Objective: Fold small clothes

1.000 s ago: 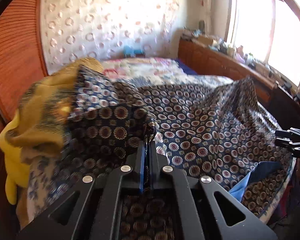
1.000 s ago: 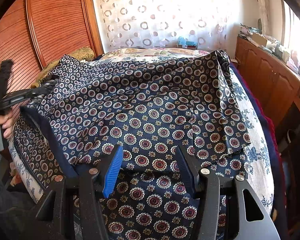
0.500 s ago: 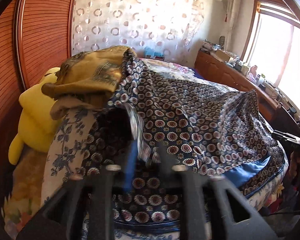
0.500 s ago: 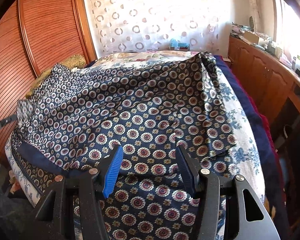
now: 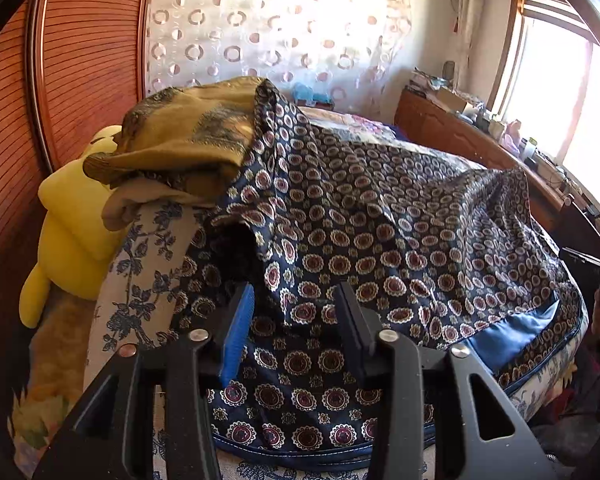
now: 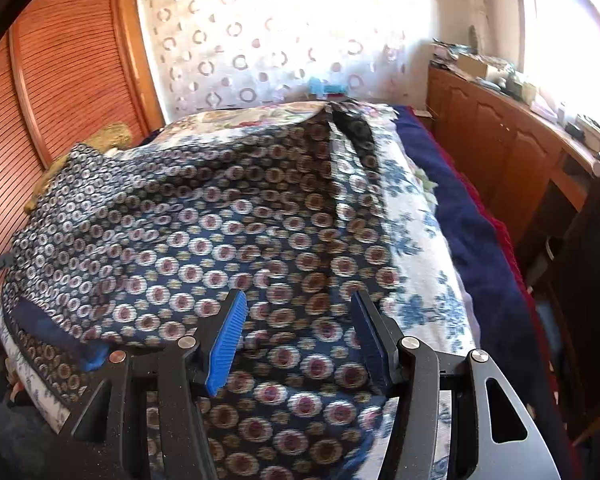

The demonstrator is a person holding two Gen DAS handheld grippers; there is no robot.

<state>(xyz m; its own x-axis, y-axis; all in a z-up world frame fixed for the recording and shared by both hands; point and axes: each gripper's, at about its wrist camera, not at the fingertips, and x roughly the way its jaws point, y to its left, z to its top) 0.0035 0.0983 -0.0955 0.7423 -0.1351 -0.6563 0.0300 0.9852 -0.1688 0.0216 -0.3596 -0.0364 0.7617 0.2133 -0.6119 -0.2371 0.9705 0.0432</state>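
Observation:
A navy garment with a red and gold medallion print [image 5: 380, 248] lies spread over the bed, folded over itself with a plain blue inner edge showing at its near right. It fills the right wrist view [image 6: 228, 248] too. My left gripper [image 5: 296, 300] is open and empty just above the garment's near left part. My right gripper [image 6: 300, 312] is open and empty above the garment's near right part, with the cloth under its jaws.
The bed has a white and blue floral cover [image 6: 416, 240] and a navy blanket [image 6: 472, 232] on its right side. An olive cloth [image 5: 188, 132] and a yellow plush toy [image 5: 72, 216] sit at the left. A wooden wardrobe [image 6: 72, 80] stands left, a wooden cabinet [image 6: 500, 148] right.
My left gripper has opened and let go of the garment's edge, which has dropped onto the bed. The left gripper has pulled back. The right gripper has stayed open and shifted slightly.

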